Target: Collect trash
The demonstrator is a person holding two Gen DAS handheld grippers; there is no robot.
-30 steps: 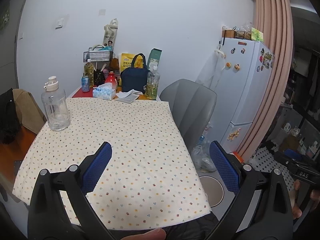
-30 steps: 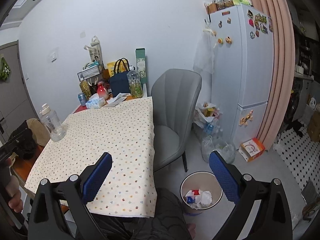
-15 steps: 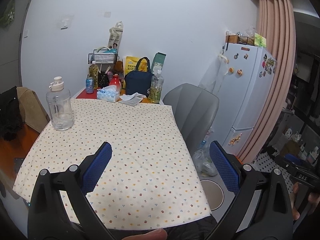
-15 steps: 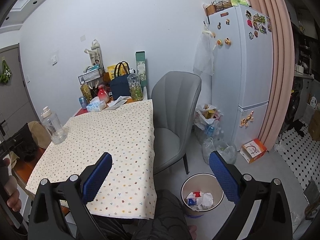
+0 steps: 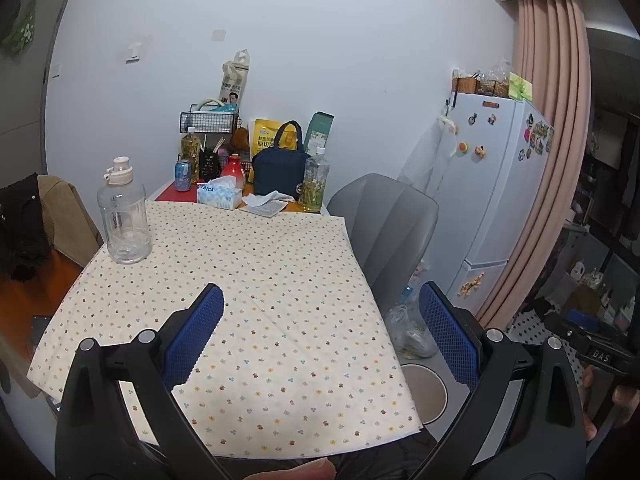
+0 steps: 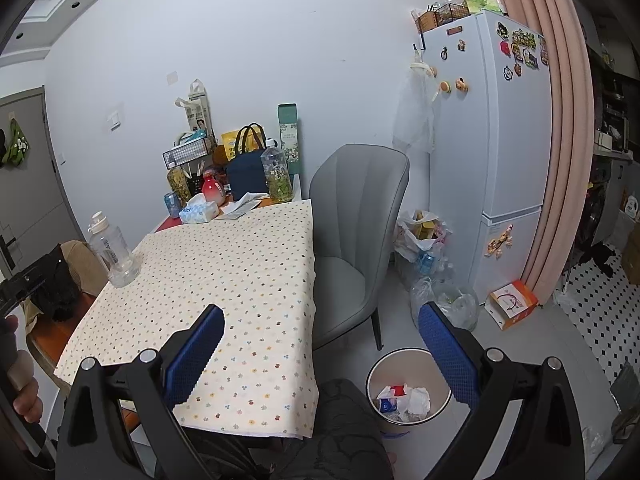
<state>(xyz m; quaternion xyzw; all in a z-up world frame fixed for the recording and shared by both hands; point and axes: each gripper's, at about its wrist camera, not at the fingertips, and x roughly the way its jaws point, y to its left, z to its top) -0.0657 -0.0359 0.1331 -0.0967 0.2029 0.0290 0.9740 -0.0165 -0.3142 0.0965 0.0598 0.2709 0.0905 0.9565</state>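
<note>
round beige waste bin [image 6: 408, 390] on the floor holds crumpled white, red and blue trash. left gripper [image 5: 320, 332] and right gripper [image 6: 320, 332] gape wide, both empty.

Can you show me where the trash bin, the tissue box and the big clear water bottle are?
trash bin [image 6: 436, 360], right wrist view, on its inner wall
tissue box [image 5: 219, 197], left wrist view, on its front face
clear water bottle [image 5: 124, 224], left wrist view, on its body
</note>
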